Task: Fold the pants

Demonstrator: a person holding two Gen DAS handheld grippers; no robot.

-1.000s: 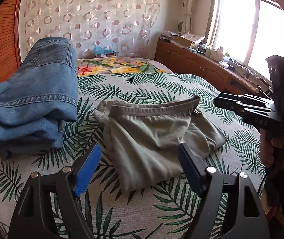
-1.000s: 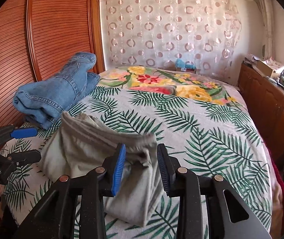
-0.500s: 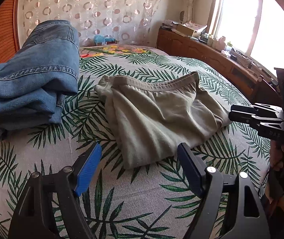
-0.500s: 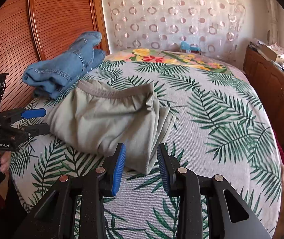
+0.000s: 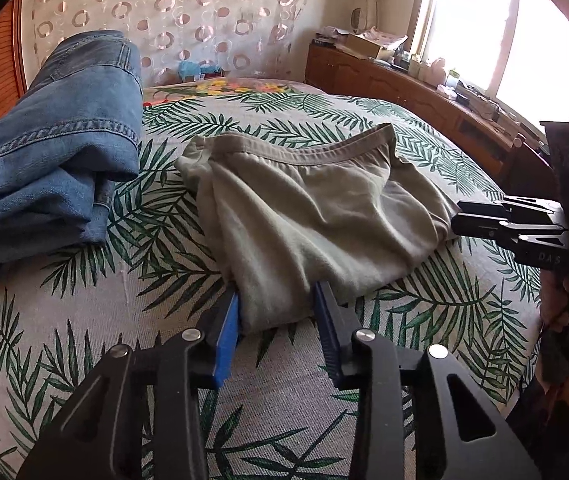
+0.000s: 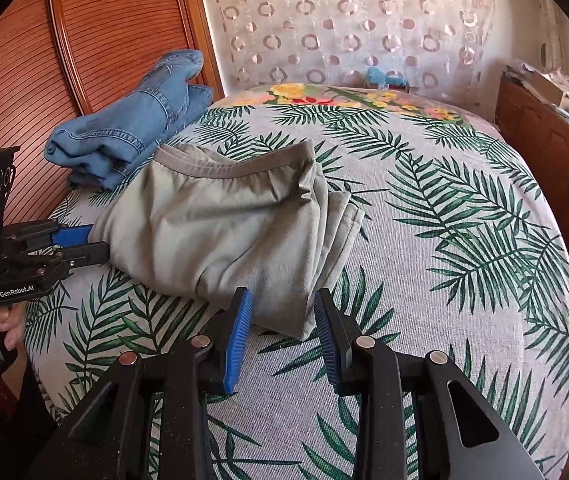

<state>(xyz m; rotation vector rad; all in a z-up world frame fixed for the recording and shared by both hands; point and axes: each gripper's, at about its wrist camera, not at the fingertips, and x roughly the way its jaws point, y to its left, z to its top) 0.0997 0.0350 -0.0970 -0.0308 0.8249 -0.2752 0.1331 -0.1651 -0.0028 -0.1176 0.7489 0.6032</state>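
Grey-green pants (image 5: pixel 316 216) lie folded on the palm-leaf bedspread (image 5: pixel 96 304), waistband at the far side. My left gripper (image 5: pixel 277 300) is closing its jaws on the near left corner, and the cloth fills the gap between the blue pads. In the right wrist view it (image 6: pixel 92 242) pinches the left edge of the pants (image 6: pixel 224 232). My right gripper (image 6: pixel 282 300) stands narrowly open around the near right corner, with cloth between its fingertips but not squeezed. In the left wrist view its tips (image 5: pixel 458 222) meet the right edge.
Folded blue jeans (image 5: pixel 56 152) lie to the left of the pants, against a slatted wooden door (image 6: pixel 84 60). A low wooden cabinet (image 5: pixel 404 92) with clutter runs along the right under the window. The bedspread (image 6: pixel 444 280) stretches right of the pants.
The left jaws have narrowed from wide apart onto the near corner of the pants. The right part of the pants, raised a second ago, now lies flat. Both grippers have come closer to the cloth.
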